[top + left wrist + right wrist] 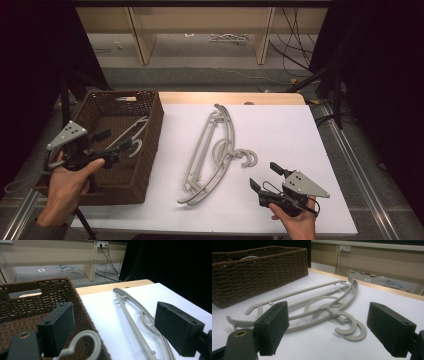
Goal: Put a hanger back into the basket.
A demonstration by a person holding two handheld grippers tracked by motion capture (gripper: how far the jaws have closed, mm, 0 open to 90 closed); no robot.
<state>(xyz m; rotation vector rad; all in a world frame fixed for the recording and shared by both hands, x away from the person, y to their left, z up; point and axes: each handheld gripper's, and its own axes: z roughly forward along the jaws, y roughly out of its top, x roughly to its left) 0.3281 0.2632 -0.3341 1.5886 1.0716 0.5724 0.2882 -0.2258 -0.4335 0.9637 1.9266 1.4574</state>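
Two grippers, left (116, 145) and right (266, 177), gape wide, holding nothing. No writing legible. Basket (150, 145) wall half-hides one hanger (131, 131); stacked hangers (212, 150) overlap.

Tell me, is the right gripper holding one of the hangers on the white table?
No, the right gripper has open, empty jaws, and the hangers lie flat beyond them.

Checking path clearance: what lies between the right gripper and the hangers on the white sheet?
Bare white sheet; nothing lies between the right gripper and the hangers, in the high view.
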